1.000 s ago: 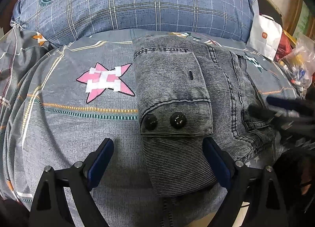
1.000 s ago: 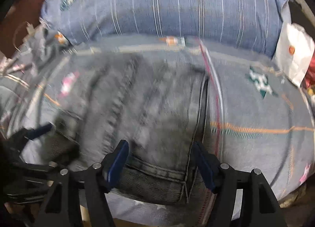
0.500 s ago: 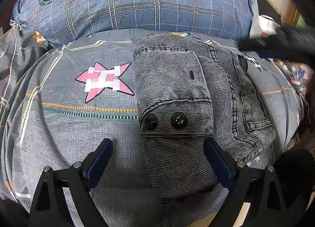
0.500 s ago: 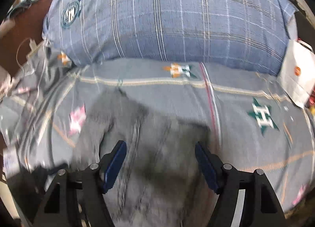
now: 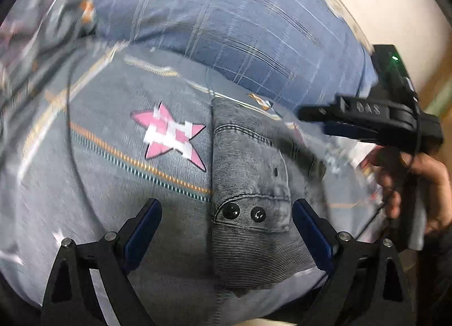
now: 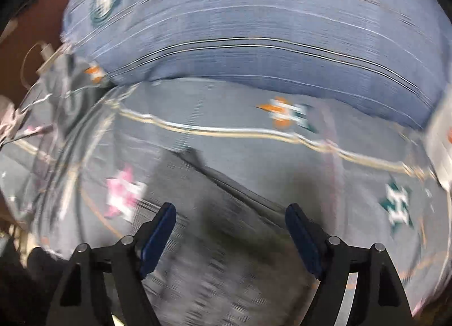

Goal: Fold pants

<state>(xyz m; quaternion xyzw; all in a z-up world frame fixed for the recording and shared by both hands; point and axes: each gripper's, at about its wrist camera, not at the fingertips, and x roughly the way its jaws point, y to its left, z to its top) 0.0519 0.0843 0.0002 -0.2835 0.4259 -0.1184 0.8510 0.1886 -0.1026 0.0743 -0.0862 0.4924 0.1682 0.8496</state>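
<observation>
Two claws, left [image 5: 227, 224] and right [image 6: 230, 227], spread wide, gripping nothing. Folded pants [image 5: 251, 198] flat on bed [image 5: 99, 184], beside pink star [image 5: 171, 133]. Right view blurred.

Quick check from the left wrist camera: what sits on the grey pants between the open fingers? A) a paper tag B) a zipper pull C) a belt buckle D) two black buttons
D: two black buttons sit side by side on the folded pants, between the open left gripper fingers.

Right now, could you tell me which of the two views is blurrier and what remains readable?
Right wrist view: heavy streaking smears the pillow and pants. Left wrist view: edges blur, but the pants' two buttons and the pink star stay fairly sharp.
</observation>
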